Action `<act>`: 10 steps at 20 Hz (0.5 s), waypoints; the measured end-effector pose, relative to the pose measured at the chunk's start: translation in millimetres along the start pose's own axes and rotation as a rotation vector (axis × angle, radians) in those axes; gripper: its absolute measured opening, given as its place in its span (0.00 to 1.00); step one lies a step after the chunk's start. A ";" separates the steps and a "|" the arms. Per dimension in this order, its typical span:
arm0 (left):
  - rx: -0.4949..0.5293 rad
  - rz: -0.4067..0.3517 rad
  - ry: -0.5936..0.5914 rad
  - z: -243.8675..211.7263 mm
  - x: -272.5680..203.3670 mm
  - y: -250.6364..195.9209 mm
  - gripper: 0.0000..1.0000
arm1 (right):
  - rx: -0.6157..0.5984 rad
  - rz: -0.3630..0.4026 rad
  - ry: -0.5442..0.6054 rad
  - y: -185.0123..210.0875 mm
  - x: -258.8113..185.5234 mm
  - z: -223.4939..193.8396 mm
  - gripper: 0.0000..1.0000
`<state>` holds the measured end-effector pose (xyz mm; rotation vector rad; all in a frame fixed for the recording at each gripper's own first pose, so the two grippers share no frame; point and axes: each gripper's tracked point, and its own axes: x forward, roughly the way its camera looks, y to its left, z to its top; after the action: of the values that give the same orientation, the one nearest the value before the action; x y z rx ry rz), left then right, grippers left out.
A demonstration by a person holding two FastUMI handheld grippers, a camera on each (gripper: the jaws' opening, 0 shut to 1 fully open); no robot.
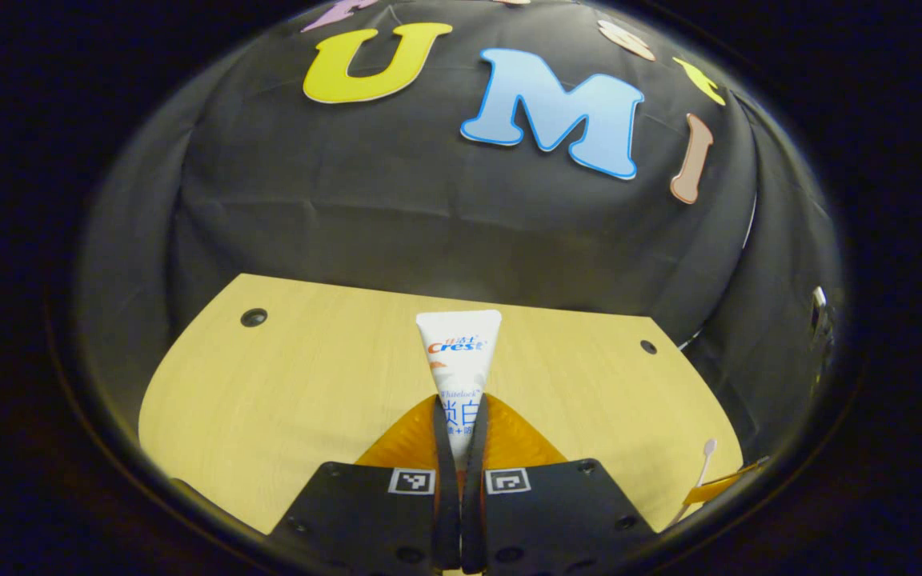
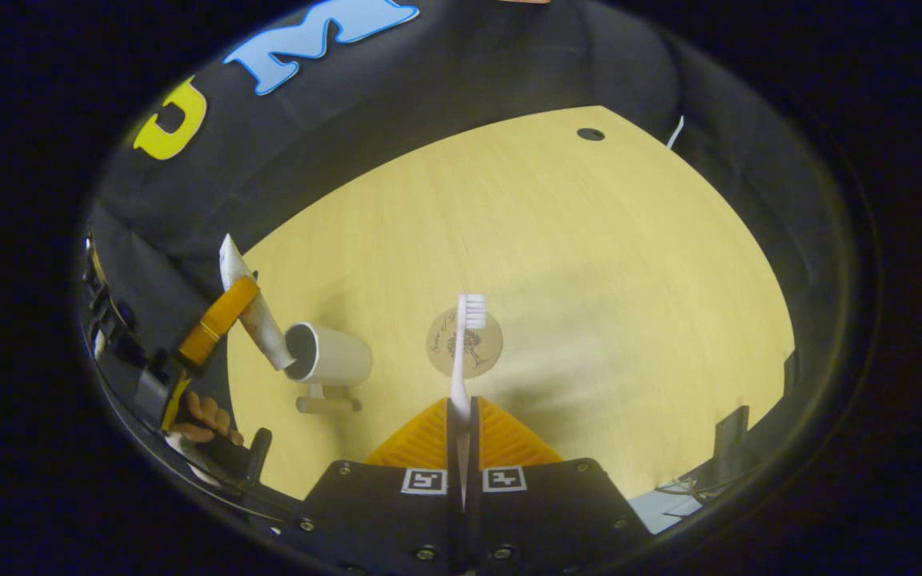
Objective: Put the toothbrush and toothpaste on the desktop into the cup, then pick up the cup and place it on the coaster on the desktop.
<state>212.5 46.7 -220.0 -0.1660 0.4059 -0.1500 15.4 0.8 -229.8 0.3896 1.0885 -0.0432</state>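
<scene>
In the left gripper view my left gripper is shut on a white toothpaste tube, whose flat end sticks out past the fingers. The right gripper view shows that same tube slanting down, its lower end at the dark mouth of a white cup with a wooden handle. My right gripper is shut on the handle of a white toothbrush, bristles forward. Beyond the brush lies a round printed coaster, to the right of the cup.
The light wooden table has small round holes near its far corners. Black cloth walls close it in at the back. A hand holds the left gripper at the table's edge. Dark gear stands off the table's side.
</scene>
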 end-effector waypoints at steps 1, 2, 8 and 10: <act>0.001 -0.005 -0.011 -2.4 -0.9 -0.7 0.09 | 0.008 0.003 -0.006 1.4 -3.2 3.9 0.02; 0.001 -0.013 -0.019 -4.0 0.2 -2.6 0.09 | 0.015 0.007 -0.010 2.9 -4.2 7.6 0.02; 0.006 0.032 0.005 -33.9 7.3 1.5 0.09 | 0.031 0.022 -0.027 9.4 -10.0 23.9 0.02; 0.001 0.047 0.002 -39.7 5.8 4.7 0.09 | 0.028 0.018 -0.029 11.2 -8.3 25.4 0.02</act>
<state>202.3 45.1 -259.1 -0.1551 0.4114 -0.1038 35.7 1.6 -209.2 0.4232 1.0560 -0.0480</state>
